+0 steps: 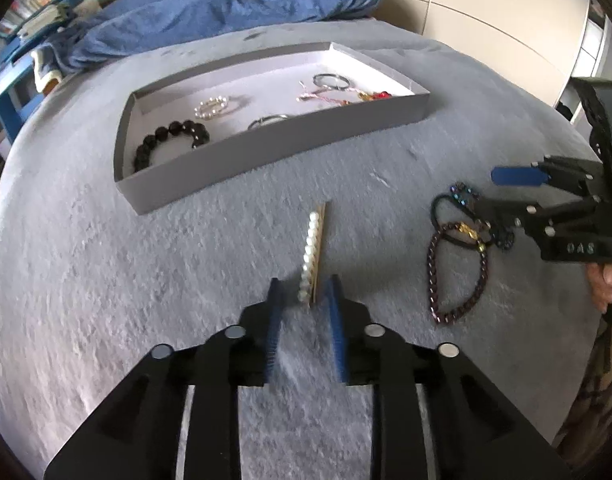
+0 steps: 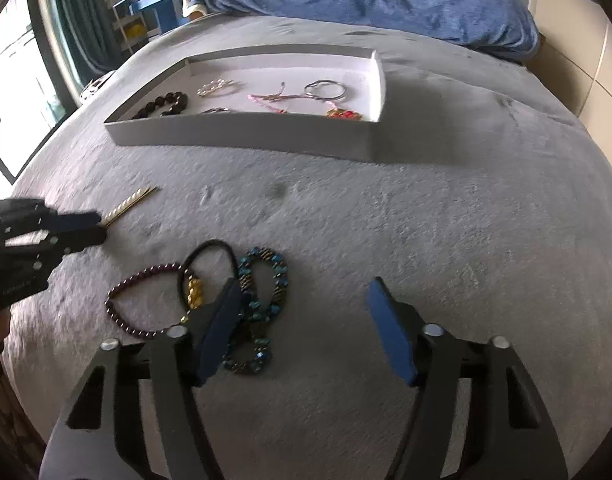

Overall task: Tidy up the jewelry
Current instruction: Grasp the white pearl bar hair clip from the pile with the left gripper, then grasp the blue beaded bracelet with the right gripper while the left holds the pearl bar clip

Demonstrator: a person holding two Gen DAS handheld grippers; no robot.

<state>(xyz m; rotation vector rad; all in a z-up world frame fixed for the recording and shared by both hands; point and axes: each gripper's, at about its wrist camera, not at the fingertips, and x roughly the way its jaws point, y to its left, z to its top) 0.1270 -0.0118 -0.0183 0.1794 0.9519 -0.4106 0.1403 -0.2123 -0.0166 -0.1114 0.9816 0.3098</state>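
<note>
Jaws: left gripper (image 1: 303, 292) narrowly parted around pearl hair clip's (image 1: 314, 248) near end, contact unclear; right gripper (image 2: 306, 312) wide open above tangled bracelets (image 2: 209, 300) | gray tray (image 1: 265, 148) far: bracelets, rings, partly hidden by near wall

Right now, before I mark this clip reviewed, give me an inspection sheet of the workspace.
Surface: grey blanket over a bed.
Job's things: grey tray holding a black bead bracelet, a pearl piece, rings and a pink cord; pearl hair clip and three tangled bracelets lie outside on the blanket.
Clutter: nothing seen.
Grippers: left gripper has its jaws either side of the clip's near end, pads not pressing; right gripper is open, one finger over the bracelets.
Cables: nothing seen.
Surroundings: blue pillow, shelves, window, pale wall panels.
</note>
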